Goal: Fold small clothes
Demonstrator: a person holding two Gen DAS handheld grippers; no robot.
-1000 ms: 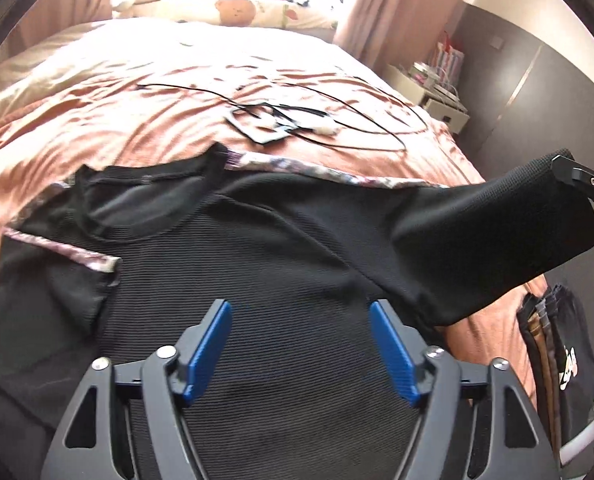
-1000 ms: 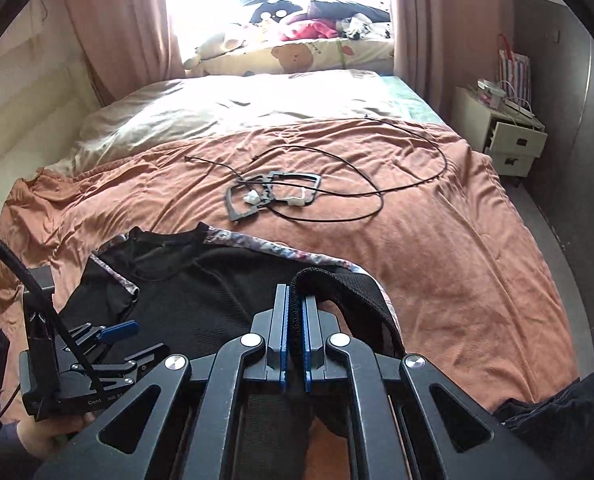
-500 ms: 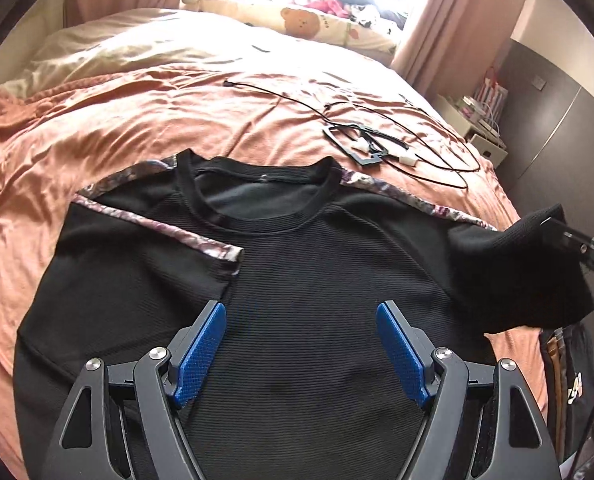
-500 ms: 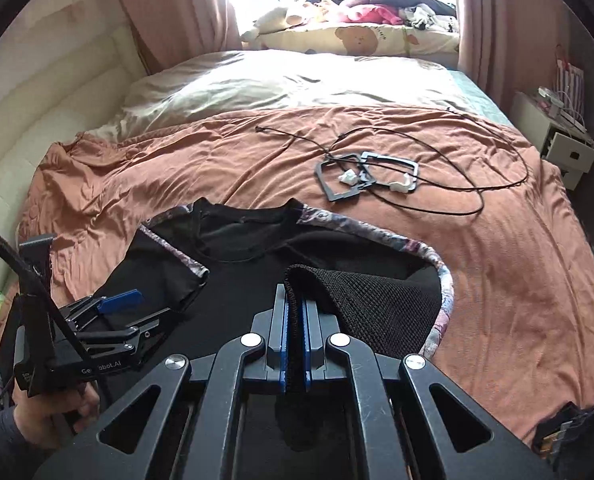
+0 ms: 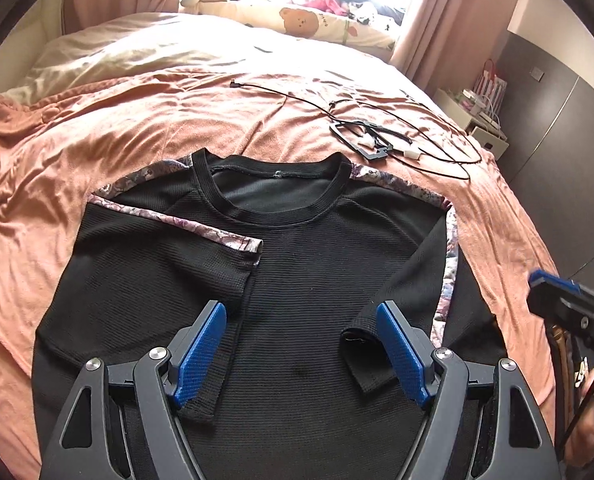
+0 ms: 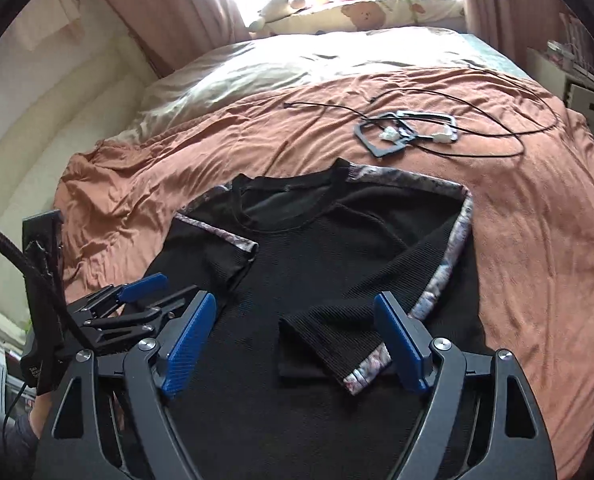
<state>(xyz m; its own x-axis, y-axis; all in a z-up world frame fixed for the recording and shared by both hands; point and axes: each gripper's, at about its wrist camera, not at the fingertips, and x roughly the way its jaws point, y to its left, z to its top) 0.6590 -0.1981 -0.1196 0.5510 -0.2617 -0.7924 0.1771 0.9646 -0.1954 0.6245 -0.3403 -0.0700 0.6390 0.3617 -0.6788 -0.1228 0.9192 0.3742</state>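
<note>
A black knit top (image 5: 297, 280) with floral shoulder trim lies flat on the orange bedspread, neckline away from me. Both sleeves are folded inward over the body: the left sleeve (image 5: 165, 264) and the right sleeve (image 5: 409, 280), whose cuff (image 6: 321, 340) lies near the middle. My left gripper (image 5: 301, 356) is open and empty, hovering above the top's lower body. My right gripper (image 6: 293, 340) is open and empty just above the folded right cuff. It also shows at the right edge of the left wrist view (image 5: 569, 312); the left one shows in the right wrist view (image 6: 137, 300).
Black cables and a small black frame (image 5: 365, 140) lie on the bedspread (image 5: 97, 140) beyond the neckline. Pillows and soft toys (image 5: 297, 20) sit at the head. A white nightstand (image 5: 485, 128) stands on the right. Dark items (image 5: 577, 360) hang off the bed's right edge.
My right gripper carried the right sleeve inward over the top's body, then opened and let it go. The sleeve now lies folded on the top. My left gripper stayed open.
</note>
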